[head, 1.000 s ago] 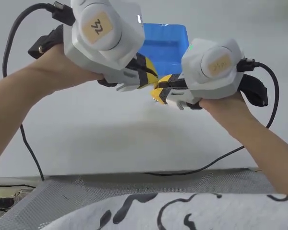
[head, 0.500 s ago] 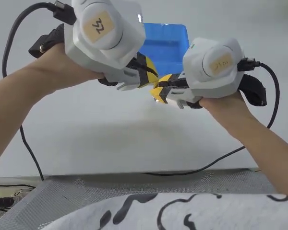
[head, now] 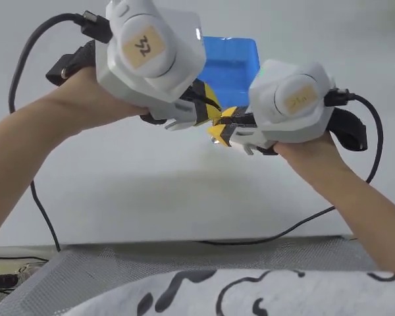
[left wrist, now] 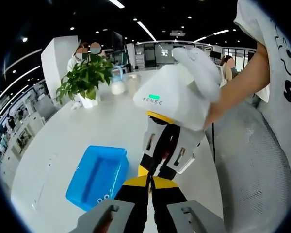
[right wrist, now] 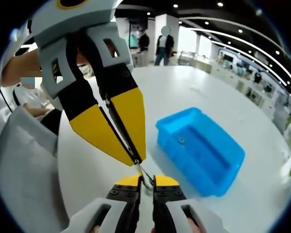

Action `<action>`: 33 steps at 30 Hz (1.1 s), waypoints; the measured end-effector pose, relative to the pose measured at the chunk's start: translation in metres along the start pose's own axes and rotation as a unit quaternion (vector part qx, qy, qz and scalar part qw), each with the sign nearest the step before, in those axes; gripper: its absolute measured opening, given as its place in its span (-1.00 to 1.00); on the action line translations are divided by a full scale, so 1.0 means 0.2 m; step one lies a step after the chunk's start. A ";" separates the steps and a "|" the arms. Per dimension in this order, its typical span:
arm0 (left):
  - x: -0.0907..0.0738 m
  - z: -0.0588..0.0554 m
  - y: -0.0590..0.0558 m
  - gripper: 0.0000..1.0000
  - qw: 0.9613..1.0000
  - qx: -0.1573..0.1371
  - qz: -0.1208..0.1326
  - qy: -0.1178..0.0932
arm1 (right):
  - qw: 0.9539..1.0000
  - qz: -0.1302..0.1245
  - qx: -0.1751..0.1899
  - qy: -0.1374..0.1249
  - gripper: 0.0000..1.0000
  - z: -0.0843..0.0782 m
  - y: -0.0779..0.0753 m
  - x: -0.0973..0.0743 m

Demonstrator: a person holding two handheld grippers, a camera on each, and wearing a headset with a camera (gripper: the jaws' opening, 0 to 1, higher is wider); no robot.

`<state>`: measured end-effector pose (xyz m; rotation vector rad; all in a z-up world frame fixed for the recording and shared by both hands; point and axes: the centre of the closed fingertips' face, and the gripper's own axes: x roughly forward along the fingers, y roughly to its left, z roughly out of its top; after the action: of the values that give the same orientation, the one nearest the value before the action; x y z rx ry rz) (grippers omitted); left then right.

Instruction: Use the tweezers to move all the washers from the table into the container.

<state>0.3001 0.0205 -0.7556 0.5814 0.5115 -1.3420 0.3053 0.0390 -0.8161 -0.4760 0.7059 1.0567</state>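
Note:
Both grippers hover nose to nose above the white table, in front of the blue container. My left gripper is shut on thin dark tweezers; in the right gripper view its yellow jaws come down from the upper left. The tweezers' metal tip runs down between the jaws of my right gripper, which are closed on it. The blue container lies beyond, with a washer on its floor. In the left gripper view, the left gripper faces the right gripper, with the container at lower left.
Black cables trail across the table from the grippers. A grey mesh mat runs along the near edge. A potted plant stands at the table's far end, with people behind it.
The left gripper has shifted slightly right, toward the right gripper. Both stay shut and tip to tip.

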 end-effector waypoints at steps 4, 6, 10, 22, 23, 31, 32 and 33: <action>-0.01 0.01 0.00 -1.00 1.000 -0.001 -0.002 -0.003 | 1.000 -0.002 -0.013 0.002 -0.94 0.01 0.02 -0.01; -0.02 0.01 0.00 -1.00 1.000 -0.001 0.000 -0.004 | 1.000 -0.004 -0.015 0.002 -0.93 0.02 0.01 -0.01; -0.03 0.03 0.01 -1.00 1.000 -0.008 0.001 -0.012 | 1.000 -0.006 -0.020 0.000 -0.94 0.04 0.01 -0.03; -0.10 0.13 0.01 -1.00 0.999 -0.009 0.014 -0.039 | 0.998 -0.023 -0.050 0.000 -0.94 0.11 -0.03 -0.10; -0.10 0.14 0.01 -1.00 0.999 -0.010 0.015 -0.041 | 0.998 -0.024 -0.051 0.000 -0.94 0.12 -0.03 -0.10; -0.12 0.20 0.05 -1.00 0.995 -0.040 0.035 -0.080 | 0.998 -0.033 -0.047 -0.006 -0.94 0.15 -0.08 -0.13; -0.13 0.21 0.05 -1.00 0.994 -0.049 0.038 -0.085 | 0.998 -0.033 -0.045 -0.008 -0.94 0.15 -0.09 -0.13; -0.12 0.21 0.08 -1.00 0.992 -0.069 0.044 -0.093 | 0.999 -0.033 -0.042 -0.012 -0.94 0.16 -0.09 -0.14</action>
<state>0.3117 0.0137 -0.7071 0.3579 0.4180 -1.2527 0.3230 0.0355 -0.7730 -0.5541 0.6227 1.0303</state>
